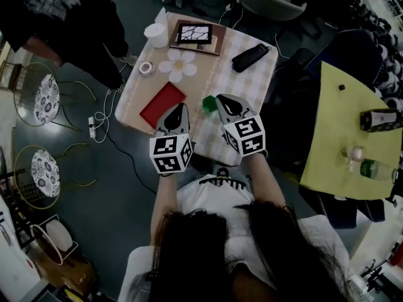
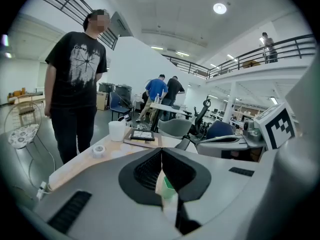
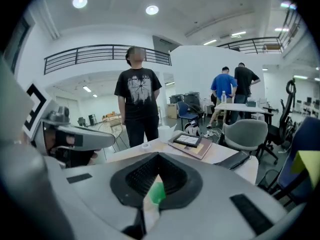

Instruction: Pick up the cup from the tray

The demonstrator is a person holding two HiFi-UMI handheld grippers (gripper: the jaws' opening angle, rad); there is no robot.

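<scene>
1. Below you, the square table with the beige checked cloth (image 1: 252, 83) fills the middle of the head view. Everything for the task sits on it.
2. Standing person in a black printed T-shirt (image 1: 56, 11) is at the table's far left corner.
3. Yellow-topped side table (image 1: 340, 131) is off to your right, well apart, with bottles on it.
4. Your left gripper (image 1: 179, 110) hovers over the near edge, just beside the red mat. Its jaws are pressed together at the tips, with nothing between them.
5. Your right gripper (image 1: 225, 100) is level with it, also pinched closed and empty.
6. Brown wooden tray (image 1: 217, 43) is at the far edge, with a dark framed panel (image 1: 193, 33) lying on it.
7. Flat red rectangular mat (image 1: 162, 104) lies near-left on the cloth.
8. Black oblong case (image 1: 250, 56) lies right of the tray.
9. White flower-shaped mat (image 1: 178, 65) lies between the tray and the red mat.
10. White paper cup (image 1: 156, 35) stands upright just left of the tray; whether it touches the tray is unclear.
11. Small green cup (image 1: 209, 103) stands on the cloth between your two gripper tips, near both and off the tray.
12. Small white tape roll (image 1: 146, 68) lies left of the flower mat.
</scene>
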